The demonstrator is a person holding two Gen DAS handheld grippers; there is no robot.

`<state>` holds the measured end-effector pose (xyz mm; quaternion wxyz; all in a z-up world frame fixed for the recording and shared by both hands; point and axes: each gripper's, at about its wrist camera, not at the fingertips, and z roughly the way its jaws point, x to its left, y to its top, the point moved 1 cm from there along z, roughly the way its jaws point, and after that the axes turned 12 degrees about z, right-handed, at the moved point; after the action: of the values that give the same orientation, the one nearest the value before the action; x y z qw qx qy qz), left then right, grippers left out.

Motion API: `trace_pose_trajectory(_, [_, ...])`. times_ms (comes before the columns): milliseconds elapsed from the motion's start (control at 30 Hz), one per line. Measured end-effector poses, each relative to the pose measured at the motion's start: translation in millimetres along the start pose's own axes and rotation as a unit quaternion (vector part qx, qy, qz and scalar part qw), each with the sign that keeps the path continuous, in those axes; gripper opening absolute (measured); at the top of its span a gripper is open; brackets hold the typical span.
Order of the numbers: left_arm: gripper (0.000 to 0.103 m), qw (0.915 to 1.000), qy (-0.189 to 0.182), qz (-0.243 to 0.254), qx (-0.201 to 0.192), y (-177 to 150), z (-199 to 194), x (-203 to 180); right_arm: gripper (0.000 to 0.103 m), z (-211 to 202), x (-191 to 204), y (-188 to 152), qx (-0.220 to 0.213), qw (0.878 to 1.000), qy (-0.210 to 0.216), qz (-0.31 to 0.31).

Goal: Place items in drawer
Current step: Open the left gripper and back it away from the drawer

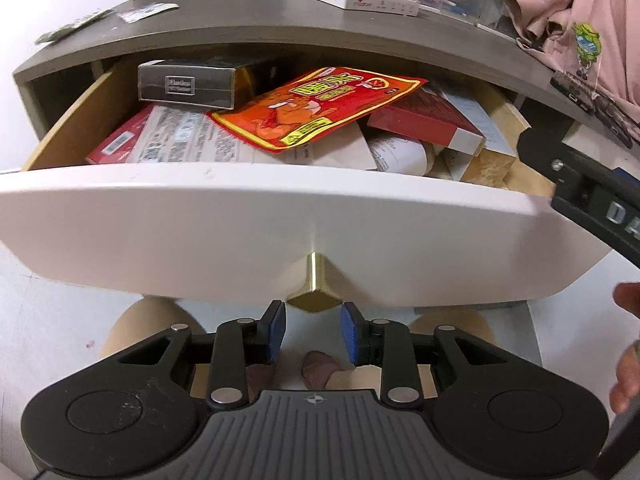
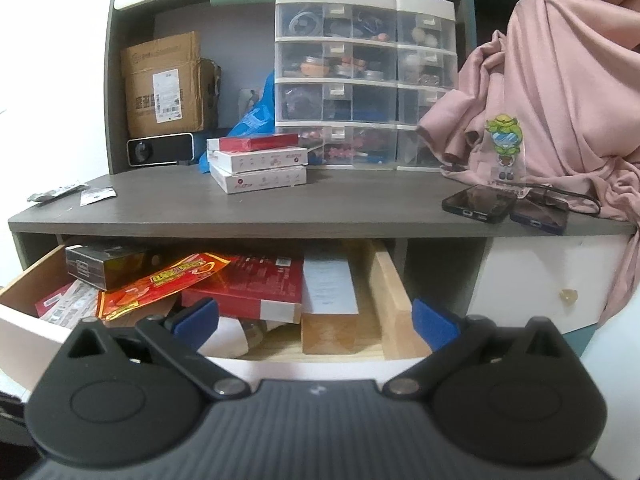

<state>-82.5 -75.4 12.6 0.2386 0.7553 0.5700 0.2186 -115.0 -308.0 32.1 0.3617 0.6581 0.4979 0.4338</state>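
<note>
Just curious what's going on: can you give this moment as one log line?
drawer: open, full | left gripper: open at brass knob | right gripper: open, empty

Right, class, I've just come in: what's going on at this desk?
A person holds two grippers at an open drawer crammed with boxes and an orange-red packet. The left gripper sits open just below the brass knob, not gripping it. The right gripper hovers wide open and empty over the drawer's front edge.

I'm looking at a lived-in home desk nook: a grey wood-grain desktop (image 2: 360, 204) carrying a clear plastic multi-drawer organiser (image 2: 364, 76) of small oddments, a taped brown cardboard parcel (image 2: 168, 84), crumpled pink clothing (image 2: 560, 92) and two dark-cased phones (image 2: 480, 202).
</note>
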Motion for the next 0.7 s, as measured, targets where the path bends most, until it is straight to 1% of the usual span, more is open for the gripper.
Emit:
trace_pose_trajectory(67, [0.036,0.9999,0.001,0.014,-0.006,-3.0,-6.6,2.5,0.103,1.8,2.9,-0.6,0.002,1.0,0.002,-0.001])
trace_pose_trajectory(100, [0.045,0.9997,0.0,0.021,-0.009,-4.7,-10.3,4.4,0.103,2.8,3.9,-0.2,0.002,1.0,0.003,-0.003])
trace_pose_trajectory(133, [0.068,0.9995,-0.002,0.026,-0.015,-6.5,-15.3,7.0,0.103,3.1,4.7,0.0,0.001,1.0,0.004,-0.004])
trace_pose_trajectory(167, [0.078,0.9993,-0.006,0.03,-0.023,-8.5,-22.3,10.6,0.103,3.7,5.4,0.6,0.001,1.0,0.004,-0.004])
trace_pose_trajectory(200, [0.092,0.9989,-0.007,0.033,-0.033,-10.3,-30.0,14.0,0.103,4.6,5.9,1.2,0.001,1.0,0.004,-0.006])
trace_pose_trajectory(233, [0.096,0.9982,-0.005,0.036,-0.047,-11.8,-38.7,17.3,0.103,5.5,6.4,1.8,0.001,1.0,0.003,-0.007])
trace_pose_trajectory(267, [0.098,0.9973,-0.002,0.04,-0.061,-12.4,-47.7,20.8,0.103,6.3,7.0,2.3,0.001,1.0,0.003,-0.009])
trace_pose_trajectory(300, [0.102,0.9962,0.004,0.046,-0.075,-11.8,-57.4,24.8,0.103,7.2,7.5,2.9,0.001,1.0,0.003,-0.01])
trace_pose_trajectory(333, [0.103,0.9949,0.009,0.049,-0.088,-10.2,-66.1,28.9,0.103,8.1,8.1,3.5,0.001,1.0,0.002,-0.011])
trace_pose_trajectory(467, [0.103,0.9882,0.035,0.049,-0.141,3.0,-91.9,46.3,0.103,12.8,10.4,6.4,0.001,1.0,0.0,-0.017])
trace_pose_trajectory(567, [0.103,0.9842,0.071,0.047,-0.155,19.2,-89.4,59.9,0.103,17.9,12.1,5.3,0.011,1.0,0.0,-0.016])
trace_pose_trajectory(633, [0.103,0.9851,0.083,0.031,-0.147,30.2,-78.5,70.5,0.103,20.8,13.1,3.6,0.017,1.0,0.001,-0.017])
trace_pose_trajectory(700, [0.103,0.9864,0.087,0.015,-0.139,38.8,-63.6,80.9,0.103,23.6,14.0,1.9,0.023,1.0,0.001,-0.017])
